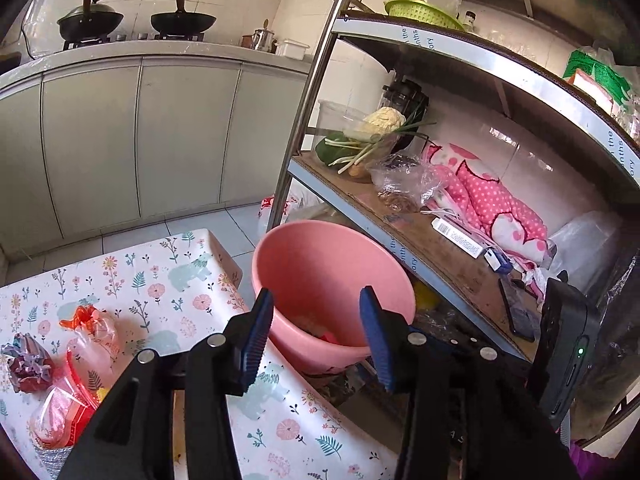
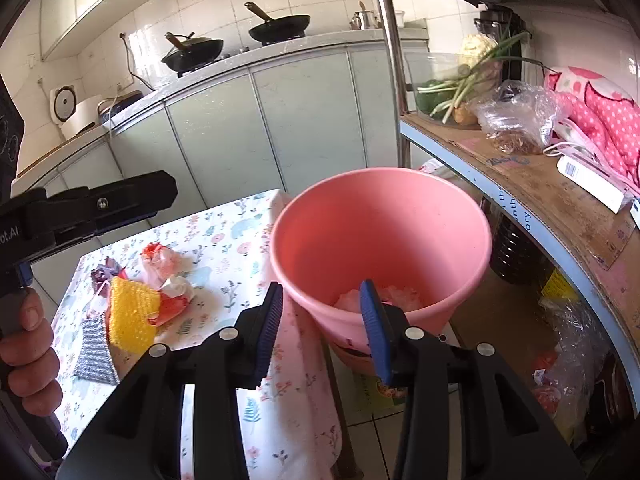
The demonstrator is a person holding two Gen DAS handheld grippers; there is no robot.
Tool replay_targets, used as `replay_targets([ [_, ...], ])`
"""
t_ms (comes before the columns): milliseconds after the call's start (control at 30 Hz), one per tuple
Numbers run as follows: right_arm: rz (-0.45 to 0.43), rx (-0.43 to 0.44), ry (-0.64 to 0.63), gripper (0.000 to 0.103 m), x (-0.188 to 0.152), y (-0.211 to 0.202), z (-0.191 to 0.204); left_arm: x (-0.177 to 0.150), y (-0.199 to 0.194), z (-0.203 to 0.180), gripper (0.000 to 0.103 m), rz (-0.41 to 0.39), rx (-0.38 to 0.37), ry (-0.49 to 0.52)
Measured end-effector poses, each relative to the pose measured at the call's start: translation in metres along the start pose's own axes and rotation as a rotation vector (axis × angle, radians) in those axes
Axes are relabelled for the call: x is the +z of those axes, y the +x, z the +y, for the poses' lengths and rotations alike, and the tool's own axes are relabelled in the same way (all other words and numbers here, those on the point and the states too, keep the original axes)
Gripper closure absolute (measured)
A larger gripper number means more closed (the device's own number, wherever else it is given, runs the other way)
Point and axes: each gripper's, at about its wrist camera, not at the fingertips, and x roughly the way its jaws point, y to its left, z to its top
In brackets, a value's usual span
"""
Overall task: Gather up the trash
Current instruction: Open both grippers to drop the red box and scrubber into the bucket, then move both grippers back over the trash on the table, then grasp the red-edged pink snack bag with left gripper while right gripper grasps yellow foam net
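Most of the trash is light and soft: crumpled red-and-white plastic wrappers (image 2: 166, 264) that will crush and rustle under a pinch and may slip, so I would take each by a bunched fold rather than a flat face. The yellow bubble sheet (image 2: 132, 314) looks springy and featherweight; an edge or corner seems the safest hold. The grey glittery piece (image 2: 94, 356) lying partly beneath it looks thin and limp, best nipped at its free end.

All of it sits in a loose heap on the floral tabletop (image 2: 224, 240), well apart from the pink bucket (image 2: 380, 220), which stands just past the tabletop's corner beside the metal shelf (image 2: 520, 184). Some pale crumpled scraps already lie in the bucket's bottom.

The left hand-held gripper (image 1: 316, 316) has its blue pads spread with nothing between them, pointing at the bucket. The right hand-held gripper (image 2: 324, 312) is likewise spread and empty, hovering near the bucket's near rim. From the right camera, a hand (image 2: 28, 344) grips the other tool's handle at the picture's left edge.
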Motion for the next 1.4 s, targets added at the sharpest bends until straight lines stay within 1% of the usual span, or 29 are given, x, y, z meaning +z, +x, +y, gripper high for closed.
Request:
replay_targets([
  [267,-0.011,0.036,-0.038,0.062,-0.005,-0.016,0.026,-0.011,-0.039,0.008,0.058,-0.034,0.019,0.002],
  [567,0.002,0.072,-0.063,0.062,-0.014,-0.023,0.047,-0.029,-0.080,0.020,0.058,-0.068,0.067,0.013],
  [767,0.012,0.097,-0.070,0.062,-0.021,-0.026,0.058,-0.046,-0.110,0.036,0.058,-0.097,0.128,0.005],
  [1000,0.022,0.121,-0.082,0.062,-0.028,-0.022,0.076,-0.071,-0.145,0.059,0.058,-0.129,0.230,-0.002],
  [1167,0.047,0.145,-0.101,0.062,-0.032,-0.013,0.087,-0.088,-0.158,0.078,0.058,-0.118,0.289,-0.023],
  [1400,0.093,0.186,-0.123,0.062,-0.036,0.002,0.105,-0.108,-0.168,0.109,0.058,-0.092,0.355,-0.089],
])
